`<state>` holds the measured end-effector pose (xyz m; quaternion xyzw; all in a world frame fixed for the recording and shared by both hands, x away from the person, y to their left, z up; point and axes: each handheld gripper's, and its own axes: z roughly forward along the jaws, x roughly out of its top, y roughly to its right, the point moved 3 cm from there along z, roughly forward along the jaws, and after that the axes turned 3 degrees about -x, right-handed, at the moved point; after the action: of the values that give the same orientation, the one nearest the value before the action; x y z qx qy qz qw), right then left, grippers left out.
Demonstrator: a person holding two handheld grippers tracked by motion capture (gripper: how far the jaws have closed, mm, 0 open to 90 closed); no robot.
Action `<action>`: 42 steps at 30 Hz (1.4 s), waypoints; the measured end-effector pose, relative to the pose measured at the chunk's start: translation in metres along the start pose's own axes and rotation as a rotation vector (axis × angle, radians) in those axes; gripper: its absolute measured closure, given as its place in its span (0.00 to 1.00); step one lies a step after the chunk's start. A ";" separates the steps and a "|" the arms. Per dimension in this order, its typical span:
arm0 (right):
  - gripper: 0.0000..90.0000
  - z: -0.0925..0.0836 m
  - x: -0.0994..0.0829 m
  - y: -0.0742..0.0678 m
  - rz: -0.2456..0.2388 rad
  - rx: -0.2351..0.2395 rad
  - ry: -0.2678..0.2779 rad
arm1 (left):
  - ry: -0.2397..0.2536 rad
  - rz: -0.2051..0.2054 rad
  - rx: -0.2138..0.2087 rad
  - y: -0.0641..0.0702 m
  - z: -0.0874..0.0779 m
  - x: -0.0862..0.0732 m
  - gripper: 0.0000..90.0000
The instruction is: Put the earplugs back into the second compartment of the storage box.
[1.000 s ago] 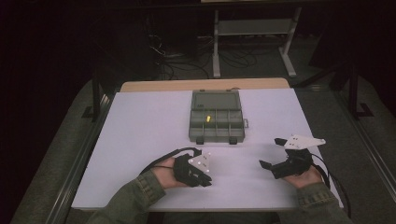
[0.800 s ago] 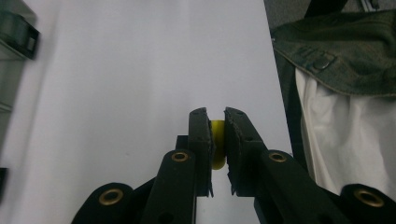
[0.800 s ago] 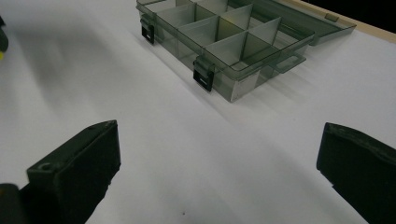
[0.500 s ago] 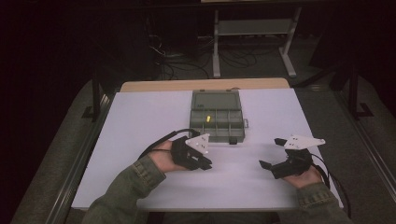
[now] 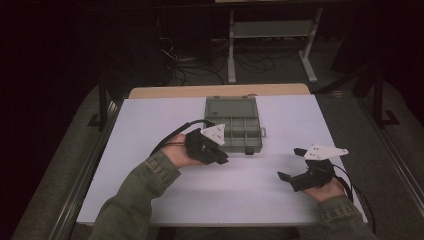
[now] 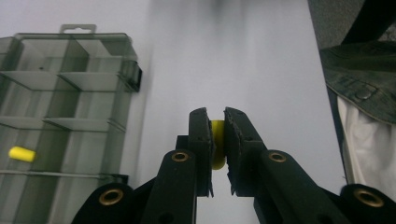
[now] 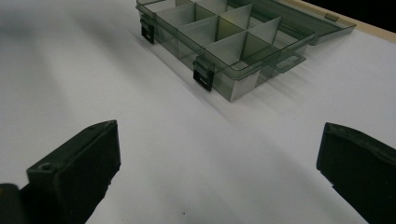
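Left gripper (image 5: 223,159) is raised at the organiser box's (image 5: 235,131) 7 o'clock corner, clamped on 1 yellow piece (image 6: 217,143). Right gripper (image 5: 289,163) rests low at 4 o'clock, jaws wide apart.

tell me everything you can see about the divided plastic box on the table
The organizer box is translucent smoky-grey plastic, split by thin walls into small compartments. Its hinged lid lies open flat behind it, and two dark latches hang on the front wall. It rests level on the white table. One small yellow piece lies in a compartment. Neither gripper touches it.
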<state>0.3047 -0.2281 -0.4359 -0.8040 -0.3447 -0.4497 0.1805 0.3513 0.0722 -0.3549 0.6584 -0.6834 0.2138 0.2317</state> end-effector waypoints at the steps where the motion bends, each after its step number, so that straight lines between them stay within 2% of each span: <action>1: 0.00 0.000 0.000 0.000 -0.003 0.000 0.002 | 0.000 0.000 0.001 -0.002 0.000 0.002 0.91; 12: 0.00 0.000 0.001 0.000 0.000 -0.001 0.005 | 0.004 -0.018 0.012 -0.021 -0.004 0.012 0.91; 18: 0.00 0.000 0.000 0.000 0.000 0.002 0.000 | 0.036 -0.074 0.013 -0.039 -0.005 0.010 0.91; 25: 0.00 0.001 0.000 0.000 0.000 0.007 -0.001 | 0.043 -0.126 0.029 -0.059 -0.006 0.008 0.91; 29: 0.00 0.001 0.000 0.000 -0.001 0.007 0.000 | 0.073 -0.158 0.038 -0.071 -0.002 0.006 0.92; 31: 0.00 0.001 0.000 0.000 0.001 0.007 -0.001 | 0.081 -0.181 0.052 -0.077 0.000 0.003 0.92; 35: 0.00 0.001 0.000 0.000 0.001 0.008 0.001 | 0.069 -0.214 0.097 -0.086 0.006 0.000 0.92; 39: 0.00 0.001 0.000 0.000 0.001 0.008 0.001 | 0.103 -0.245 0.134 -0.096 0.010 -0.002 0.92; 42: 0.00 0.001 0.000 0.000 0.001 0.009 0.001 | 0.147 -0.263 0.136 -0.103 0.014 -0.004 0.92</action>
<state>0.3048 -0.2273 -0.4360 -0.8031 -0.3463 -0.4485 0.1844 0.4541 0.0630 -0.3701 0.7390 -0.5564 0.2749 0.2622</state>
